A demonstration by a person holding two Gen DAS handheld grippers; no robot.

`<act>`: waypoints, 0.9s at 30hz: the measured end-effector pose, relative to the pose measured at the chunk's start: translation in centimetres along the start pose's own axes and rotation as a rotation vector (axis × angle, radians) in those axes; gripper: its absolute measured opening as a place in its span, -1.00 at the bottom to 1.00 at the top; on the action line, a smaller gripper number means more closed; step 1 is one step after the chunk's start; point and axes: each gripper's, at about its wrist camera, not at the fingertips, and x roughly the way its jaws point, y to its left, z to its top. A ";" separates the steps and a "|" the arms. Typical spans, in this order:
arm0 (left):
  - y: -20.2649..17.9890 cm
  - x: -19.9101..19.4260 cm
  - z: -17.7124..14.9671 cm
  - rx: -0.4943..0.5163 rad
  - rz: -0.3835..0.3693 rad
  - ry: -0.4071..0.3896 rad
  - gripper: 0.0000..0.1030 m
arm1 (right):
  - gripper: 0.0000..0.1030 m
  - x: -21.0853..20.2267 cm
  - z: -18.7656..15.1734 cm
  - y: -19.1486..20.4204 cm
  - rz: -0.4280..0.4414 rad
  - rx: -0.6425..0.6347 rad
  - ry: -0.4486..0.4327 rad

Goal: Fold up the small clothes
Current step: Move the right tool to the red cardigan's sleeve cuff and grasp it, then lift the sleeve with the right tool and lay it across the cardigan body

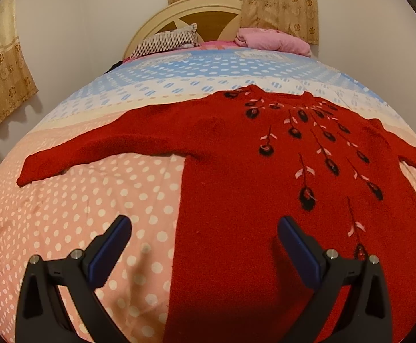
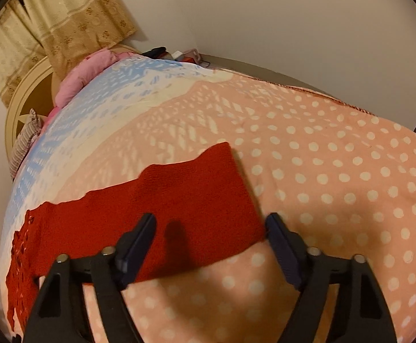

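Both tongs wide open, holding nothing. Left tongs (image 1: 203, 245) hover over the near left edge of the red sweater (image 1: 265, 200); right tongs (image 2: 211, 237) straddle the right sleeve cuff (image 2: 208, 200). Sweater lies flat, sleeves spread, on the dotted bedspread (image 1: 79, 214). Risks, I'd judge: pinching the bedspread along with the knit on a soft bed; thick fuzzy knit slipping or folding crooked if only one layer gets caught.

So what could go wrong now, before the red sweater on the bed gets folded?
Two risks, both guesses. The right tool hangs open over the sleeve end; closing low could pinch the polka-dot quilt too. The left tool straddles the red sweater side edge, so it might catch only one knit layer.
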 end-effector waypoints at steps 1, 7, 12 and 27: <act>0.1 0.2 0.0 0.004 0.020 -0.003 1.00 | 0.42 0.2 0.1 -0.1 -0.004 -0.004 -0.004; 2.4 0.1 0.2 -0.027 0.049 -0.004 1.00 | -0.49 0.7 0.3 1.2 0.033 -0.071 0.021; 5.4 -1.2 0.6 -0.064 0.087 -0.039 1.00 | -0.64 0.3 0.5 2.5 0.074 -0.104 0.031; 5.2 -1.1 -0.2 -0.057 0.051 -0.018 1.00 | -0.68 -4.1 2.6 10.2 0.172 -0.218 -0.037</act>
